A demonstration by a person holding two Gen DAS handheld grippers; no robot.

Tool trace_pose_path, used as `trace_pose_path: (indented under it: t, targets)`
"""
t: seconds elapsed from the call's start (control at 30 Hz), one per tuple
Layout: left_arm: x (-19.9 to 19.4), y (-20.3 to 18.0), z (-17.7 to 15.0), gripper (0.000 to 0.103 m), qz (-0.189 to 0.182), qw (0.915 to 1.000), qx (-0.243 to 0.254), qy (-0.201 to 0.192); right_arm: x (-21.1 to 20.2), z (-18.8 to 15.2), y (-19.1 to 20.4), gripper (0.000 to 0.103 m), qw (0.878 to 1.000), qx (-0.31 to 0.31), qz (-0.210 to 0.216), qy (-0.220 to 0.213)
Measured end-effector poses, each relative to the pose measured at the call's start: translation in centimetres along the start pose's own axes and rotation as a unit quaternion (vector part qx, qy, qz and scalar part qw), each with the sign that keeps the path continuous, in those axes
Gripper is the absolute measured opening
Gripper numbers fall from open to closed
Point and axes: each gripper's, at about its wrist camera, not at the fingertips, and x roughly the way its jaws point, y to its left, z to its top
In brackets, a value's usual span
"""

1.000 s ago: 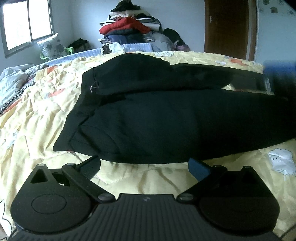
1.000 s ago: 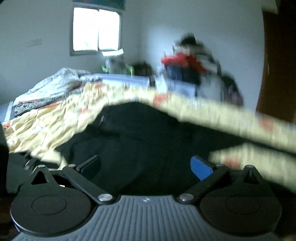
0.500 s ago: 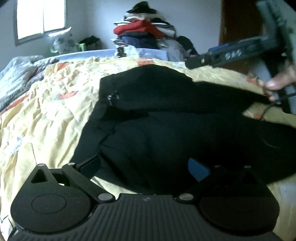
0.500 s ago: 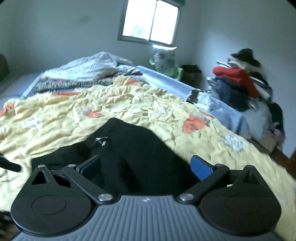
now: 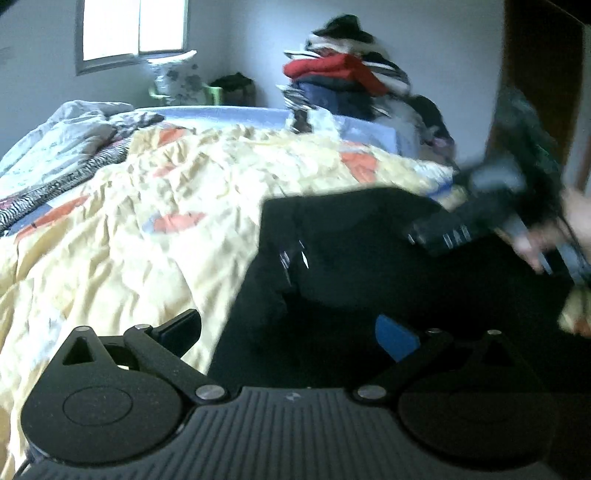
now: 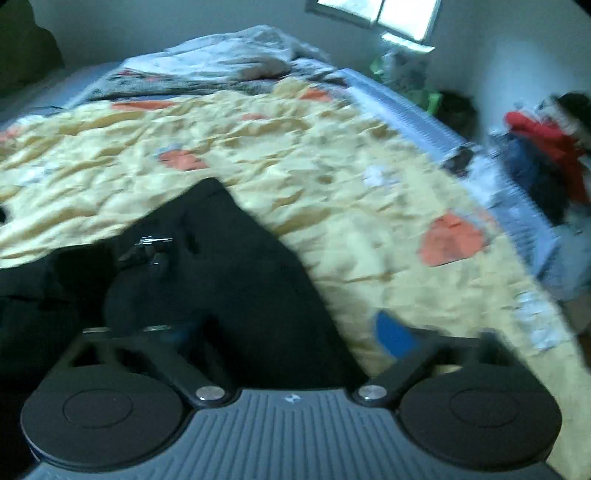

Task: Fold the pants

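Observation:
Black pants lie spread on the yellow bedspread, their waist end with a small metal clasp toward the left. My left gripper is open and empty, hovering just above the near edge of the pants. In the right wrist view the pants fill the lower left, clasp visible. My right gripper is open and empty above the pants' waist corner. The right gripper's blurred body and the hand holding it also show in the left wrist view.
A heap of clothes is piled beyond the far side of the bed. Crumpled grey and striped bedding lies at the head of the bed. A window is on the far wall, a dark door at right.
Both grippers have swung left toward the waist end of the pants. The right gripper has come down over the pants' waist corner. Both stay open.

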Motion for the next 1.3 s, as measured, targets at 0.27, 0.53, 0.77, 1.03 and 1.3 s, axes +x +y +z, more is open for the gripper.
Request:
trace_pose_path:
  t: [0.27,0.53,0.77,1.03,1.3]
  targets:
    - [5.0,3.8,5.2,0.102,-0.072,0.979,-0.185,0.047,-3.5,-2.9,6.0,0.01,0.992,-0.099,-0.078,-0.024]
    - [7.1,3.2,7.4,0.095,-0.11,0.9643,-0.235,0.053,-6.6,-6.6,14.1,0.01,0.962,-0.239,-0.133,-0.022]
    - [5.0,4.4,4.2,0.014,-0.129,0.9631,-0.23,0.055,-8.2,-6.6,16.0,0.01,0.97,-0.207,-0.122,-0.028]
    - [-1.7,5.3,-2.2,0.014,-0.084,0.987,-0.124,0.058,-11.2,-8.7,23.2,0.01,0.979,-0.193,-0.056,-0.031]
    - [-1.6,5.3,-5.2,0.028,-0.034,0.9916,-0.097,0.078,-8.9,-10.2,23.6,0.011,0.994,-0.107,-0.031,-0.021]
